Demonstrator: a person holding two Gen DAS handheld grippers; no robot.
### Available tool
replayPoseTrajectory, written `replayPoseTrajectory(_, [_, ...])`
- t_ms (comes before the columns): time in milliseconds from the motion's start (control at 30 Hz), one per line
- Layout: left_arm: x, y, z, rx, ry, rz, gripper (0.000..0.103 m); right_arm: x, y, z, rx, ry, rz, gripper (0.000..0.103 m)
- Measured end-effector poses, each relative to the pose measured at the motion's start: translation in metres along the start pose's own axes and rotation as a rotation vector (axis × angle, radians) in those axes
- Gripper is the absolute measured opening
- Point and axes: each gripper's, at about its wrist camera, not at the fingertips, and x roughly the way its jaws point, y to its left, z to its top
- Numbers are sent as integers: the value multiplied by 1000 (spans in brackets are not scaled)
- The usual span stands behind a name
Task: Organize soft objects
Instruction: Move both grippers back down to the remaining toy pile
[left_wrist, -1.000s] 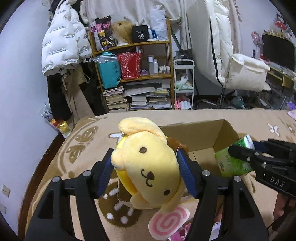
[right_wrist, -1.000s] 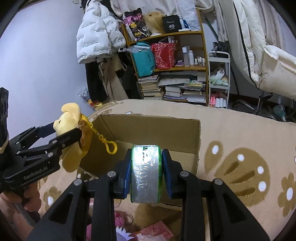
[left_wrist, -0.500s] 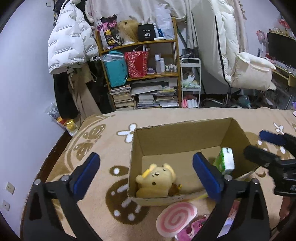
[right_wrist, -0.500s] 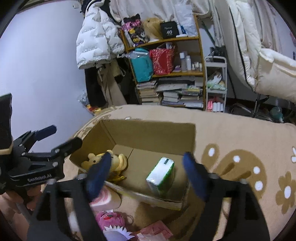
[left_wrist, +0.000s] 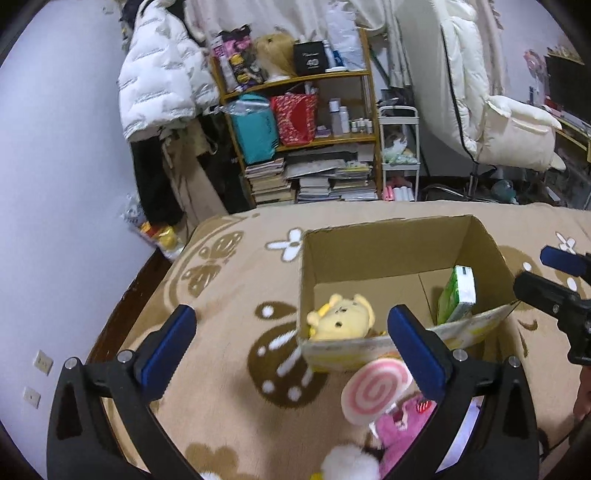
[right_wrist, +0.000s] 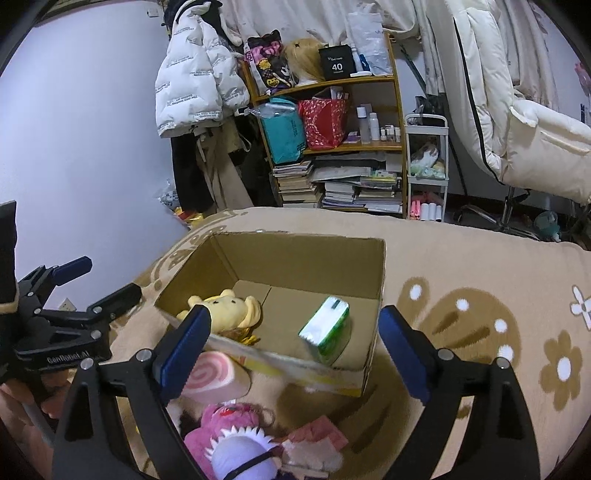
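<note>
Two soft things are already lodged in the cardboard box (right_wrist: 291, 258), which stands open on the patterned beige blanket (right_wrist: 461, 266): a yellow plush dog (right_wrist: 225, 308) lies against the left end of the box floor, and a green tissue pack (right_wrist: 325, 328) stands tilted toward the right end, well apart from the dog. The drop-off step is therefore judged to be finished, and the step in hand is the turn toward the next pieces.

The left tool (left_wrist: 290, 345) is spread wide with nothing between its pads; its jaws have just been opening. The right tool (right_wrist: 291, 341) is likewise spread and empty, its jaws having just been opening further. Both are held above the near side of the box, pointed down and forward.

What remains is gathered just in front of the near wall of the box: a pink-and-white swirl cushion (right_wrist: 218, 376) touching that wall, a pink plush toy (right_wrist: 229, 424) below it, a purple-and-white plush (right_wrist: 243, 458) at the bottom edge, and a pink folded cloth (right_wrist: 317, 439) beside them. A white fluffy piece (left_wrist: 347, 463) is seen in the left view as well.

For the next move, each tool would probably need to be brought back and lowered toward this pile, one piece being chosen per tool. The swirl cushion looks the easiest, being on top and unobstructed. Since the toys lie pressed together, care would be called for so that only one is pinched.
</note>
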Motion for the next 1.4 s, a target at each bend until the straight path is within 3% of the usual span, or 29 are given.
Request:
replayPoseTrajectory(467, [-37, 46, -32, -155, 147, -18, 103, -27, 19, -32, -27, 43, 2, 100])
replayPoseTrajectory(667, [-44, 47, -49, -163, 200, -12, 103, -31, 25, -48, -35, 72, -18, 100])
replayPoseTrajectory(1000, [-20, 40, -73, -182, 342, -8, 103, -27, 32, -71, -42, 137, -4, 100])
replayPoseTrajectory(1400, [11, 23, -87, -147, 486, -56, 103, 1, 34, -95, -53, 237, 3, 100])
